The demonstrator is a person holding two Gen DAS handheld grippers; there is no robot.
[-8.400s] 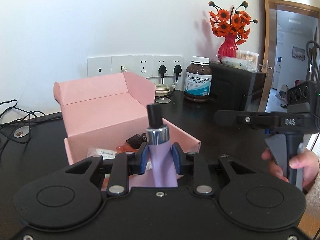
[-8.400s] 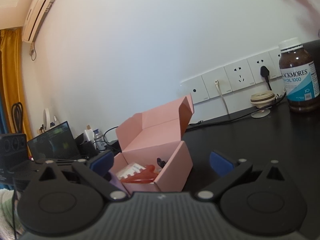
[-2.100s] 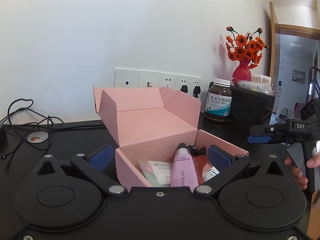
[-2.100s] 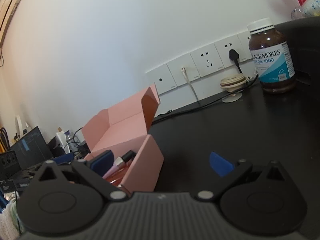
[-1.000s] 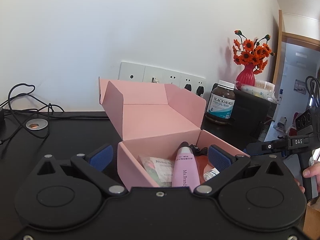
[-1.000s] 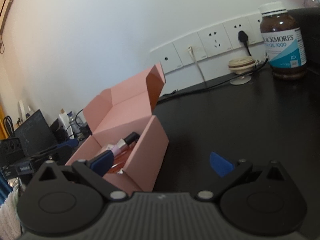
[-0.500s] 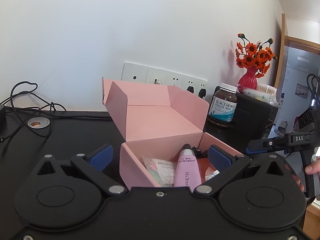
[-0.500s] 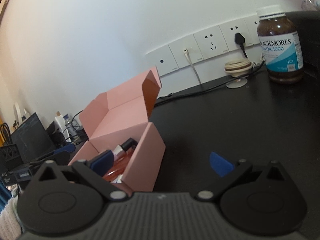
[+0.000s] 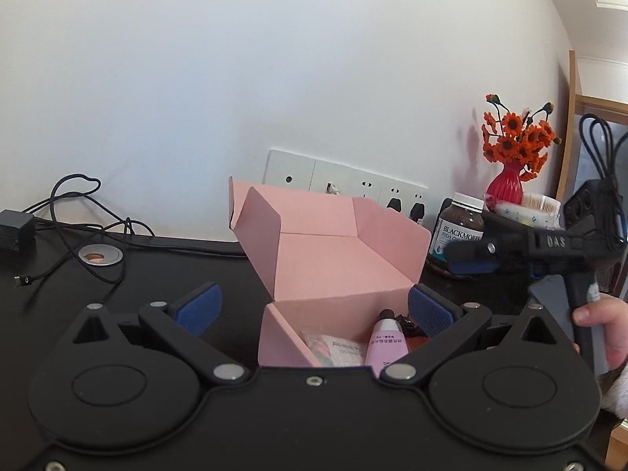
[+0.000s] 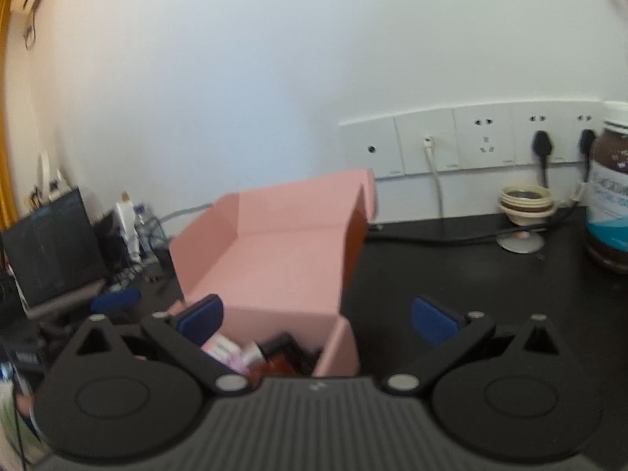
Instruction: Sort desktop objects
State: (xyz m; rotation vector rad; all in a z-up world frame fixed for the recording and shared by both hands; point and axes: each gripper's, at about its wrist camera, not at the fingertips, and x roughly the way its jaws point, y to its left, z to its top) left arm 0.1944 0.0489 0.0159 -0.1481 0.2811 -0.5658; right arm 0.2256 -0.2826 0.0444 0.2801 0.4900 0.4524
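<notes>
Black desk [image 9: 117, 294], one pink box [image 9: 337, 263], two grippers

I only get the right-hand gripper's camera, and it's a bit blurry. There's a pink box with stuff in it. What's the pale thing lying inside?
Observer: A pink tube with a dark cap, lying beside a printed packet in the pink box.
Operator: What's beyond the brown jar on my right edge?
Observer: A red vase of orange flowers, just past the jar.
Operator: And the other gripper, is it holding anything?
Observer: No. The left gripper is open and empty, in front of the box.
Operator: Mine too?
Observer: Yes, the right gripper is open.
</notes>
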